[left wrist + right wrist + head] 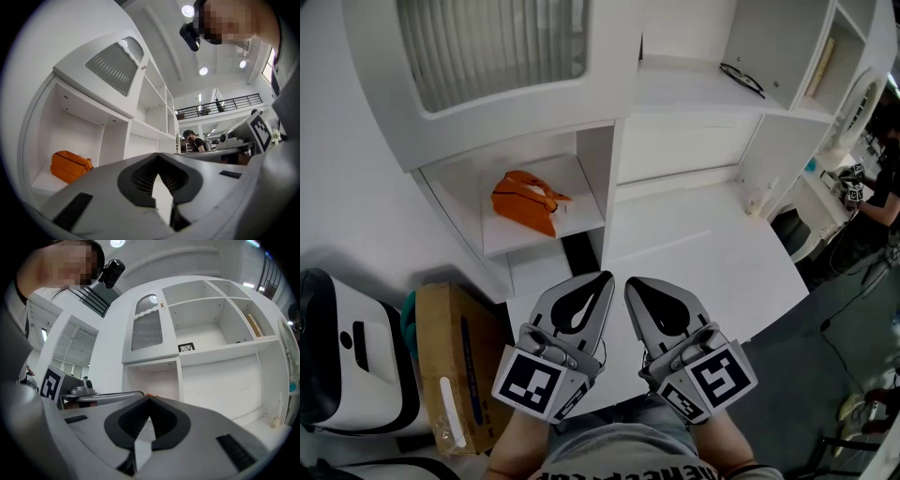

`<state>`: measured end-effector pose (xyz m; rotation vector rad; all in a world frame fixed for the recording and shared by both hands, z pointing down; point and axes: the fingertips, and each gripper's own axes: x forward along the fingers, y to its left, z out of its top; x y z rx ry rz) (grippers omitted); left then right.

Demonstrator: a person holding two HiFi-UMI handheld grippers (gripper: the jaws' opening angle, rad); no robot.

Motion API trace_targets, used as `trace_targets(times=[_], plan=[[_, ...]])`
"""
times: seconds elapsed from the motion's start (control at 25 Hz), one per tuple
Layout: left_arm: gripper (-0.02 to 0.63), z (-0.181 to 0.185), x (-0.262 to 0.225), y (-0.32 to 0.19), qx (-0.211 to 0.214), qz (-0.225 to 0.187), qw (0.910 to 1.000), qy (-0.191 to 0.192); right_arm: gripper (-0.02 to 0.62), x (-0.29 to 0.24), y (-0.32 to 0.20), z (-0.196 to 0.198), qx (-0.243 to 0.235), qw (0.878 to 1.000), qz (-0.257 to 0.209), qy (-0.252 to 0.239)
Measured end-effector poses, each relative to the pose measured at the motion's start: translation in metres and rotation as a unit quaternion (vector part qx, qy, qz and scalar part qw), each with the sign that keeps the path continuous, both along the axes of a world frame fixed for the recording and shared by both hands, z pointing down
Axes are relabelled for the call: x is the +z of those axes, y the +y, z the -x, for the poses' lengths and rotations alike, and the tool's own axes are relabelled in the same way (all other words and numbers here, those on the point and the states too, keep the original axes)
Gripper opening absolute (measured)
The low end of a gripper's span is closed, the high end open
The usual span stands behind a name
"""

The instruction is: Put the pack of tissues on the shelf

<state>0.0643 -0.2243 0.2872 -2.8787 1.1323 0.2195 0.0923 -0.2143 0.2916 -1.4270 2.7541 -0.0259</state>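
Risk is judged slight: the pack of tissues [528, 202] is laid on the shelf [579, 214]. The left gripper [603, 278] and right gripper [631, 282] are held shut and empty above the desk [703, 248]; the pack could be knocked off only by a careless swing

The head view looks steeply down on the shelf [609, 159], with the left gripper [602, 278] and right gripper [633, 284] close below. Each gripper view rides low behind its jaws, tilted up at the shelf (ceiling too). All three share the shelf; head and left gripper views share the pack [525, 202].
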Motion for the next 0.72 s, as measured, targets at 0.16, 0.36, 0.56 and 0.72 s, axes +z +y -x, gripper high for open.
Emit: trace_targets(times=[0.16, 0.36, 0.56, 0.72], plan=[[0.04, -0.008, 0.001, 0.003, 0.008, 0.001, 1.0, -0.003, -0.006, 0.001, 0.004, -0.006, 0.008, 1.0, 0.0, 0.004], [0.04, -0.016, 0.003, 0.007, 0.016, 0.002, 0.9999, -0.002, -0.006, 0.002, 0.007, -0.013, 0.016, 1.0, 0.0, 0.008], [0.04, -0.023, 0.003, 0.01, 0.022, 0.001, 0.9998, 0.001, -0.008, 0.003, 0.011, -0.02, 0.023, 1.0, 0.001, 0.009], [0.04, -0.028, 0.003, 0.011, 0.024, 0.002, 0.9997, -0.001, -0.008, 0.003, 0.013, -0.024, 0.026, 1.0, 0.001, 0.008]])
